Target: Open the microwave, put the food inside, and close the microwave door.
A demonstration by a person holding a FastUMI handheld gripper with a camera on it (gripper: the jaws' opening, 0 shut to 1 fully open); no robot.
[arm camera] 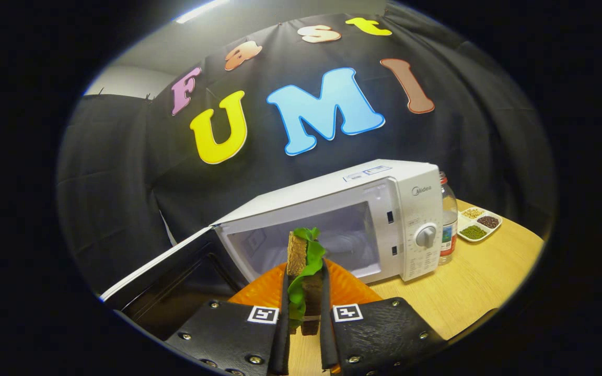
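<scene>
1. Both black padded fingers [285,318] of the gripper [305,326] are nearly closed, pressing from either side on a brown-bread sandwich with green lettuce [303,261], which stands on edge between them, lifted above a ribbed orange plate [350,290].
2. Just beyond the sandwich sits the white boxy microwave [332,219] on the light wooden table [468,282]; its dark-windowed door [170,277] is swung wide to the left, so opening looks done.
3. Its pale cavity [343,235] is bare and faces the fingers; placing the food and shutting the door are judged to remain.
4. Room to move: the cavity mouth is wide, but the sandwich stands tall, so the upper lip of the opening and the door's inner edge on the left are the edges to watch.
5. Right of the microwave, near its control dial [426,235], stand a clear bottle [448,219] and a small white divided tray of grains [478,225], both well clear of the path.
</scene>
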